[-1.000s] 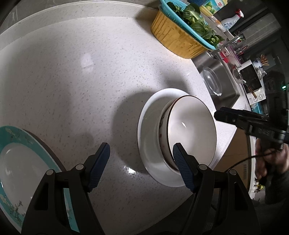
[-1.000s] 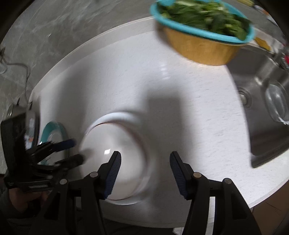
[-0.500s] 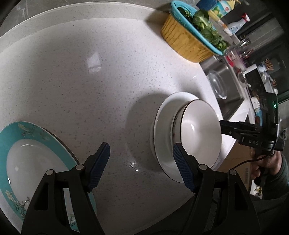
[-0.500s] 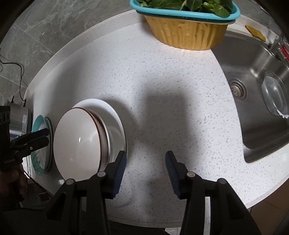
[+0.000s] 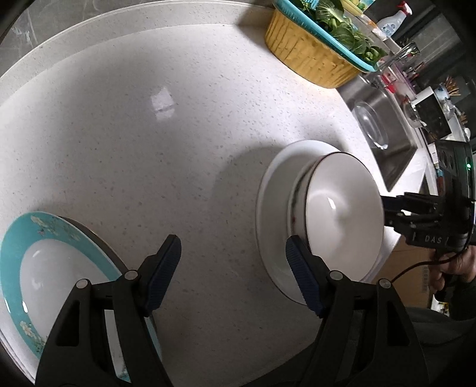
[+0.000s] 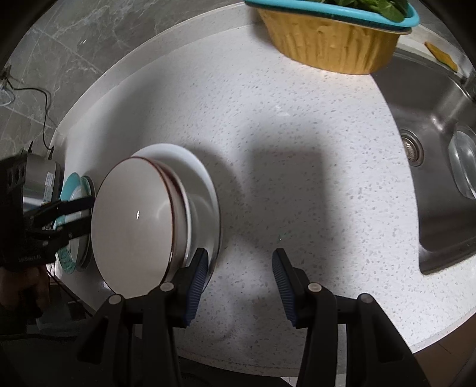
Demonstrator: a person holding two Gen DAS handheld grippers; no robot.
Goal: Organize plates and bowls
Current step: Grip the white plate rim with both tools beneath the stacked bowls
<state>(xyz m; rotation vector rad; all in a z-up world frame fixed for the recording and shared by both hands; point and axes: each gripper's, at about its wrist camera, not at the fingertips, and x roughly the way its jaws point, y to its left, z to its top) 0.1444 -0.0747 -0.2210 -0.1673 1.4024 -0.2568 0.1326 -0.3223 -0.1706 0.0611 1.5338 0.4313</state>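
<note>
Currently both idling: left gripper gaping, empty, lower centre; right gripper half-open after closing, empty, beside white bowl sitting on white plate.

White counter with fine grey specks. The bowl is plain white inside with a thin dark red-brown rim line, sitting on an all-white plate. Other plate has a teal border with small pale flowers and a white centre. Basket is mustard yellow with a turquoise rim, and the greens are dark.
</note>
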